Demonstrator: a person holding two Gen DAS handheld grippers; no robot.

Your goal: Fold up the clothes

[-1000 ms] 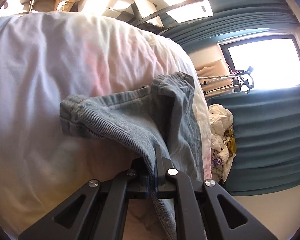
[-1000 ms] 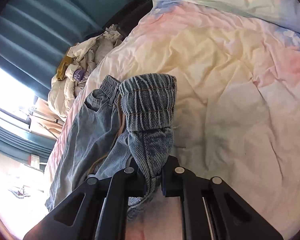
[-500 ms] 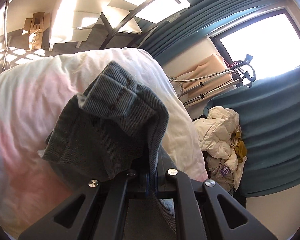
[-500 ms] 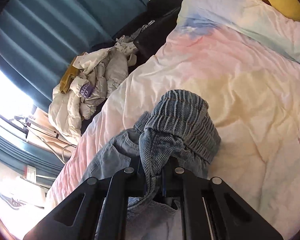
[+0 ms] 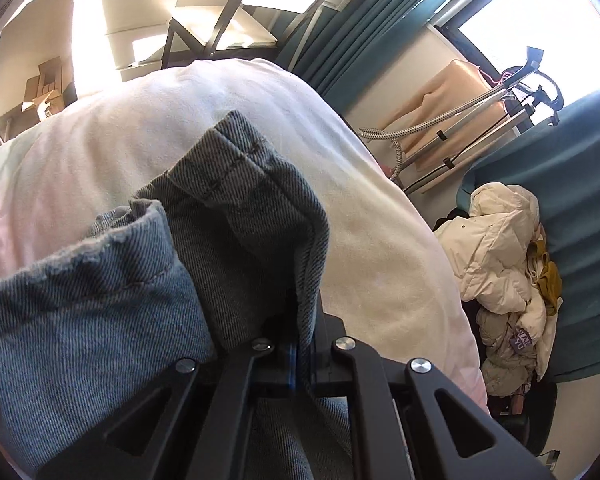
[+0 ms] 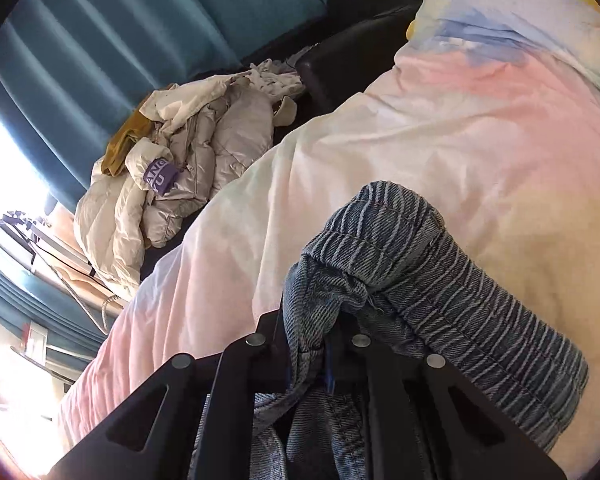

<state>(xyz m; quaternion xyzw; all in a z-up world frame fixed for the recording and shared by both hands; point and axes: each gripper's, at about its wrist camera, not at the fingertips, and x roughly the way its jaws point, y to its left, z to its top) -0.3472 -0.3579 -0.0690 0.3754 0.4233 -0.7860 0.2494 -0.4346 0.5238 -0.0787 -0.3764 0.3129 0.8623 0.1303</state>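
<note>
A pair of blue denim jeans hangs bunched over my left gripper, which is shut on a fold of the cloth near a stitched hem. In the right wrist view the same jeans drape over my right gripper, shut on a thicker wad of denim at a ribbed, striped band. Both grippers hold the garment above a bed with a pale pink and cream duvet. The fingertips of both grippers are buried in cloth.
A heap of cream puffer jackets with a mustard garment lies beside the bed, seen too as the jacket heap. Teal curtains and a bright window stand behind. A clothes steamer with its hose stands near the bed's corner.
Both grippers have carried the jeans along the bed. The denim, earlier spread partly on the duvet, is now bunched up close on both grippers, and the jacket heap has come nearer.
</note>
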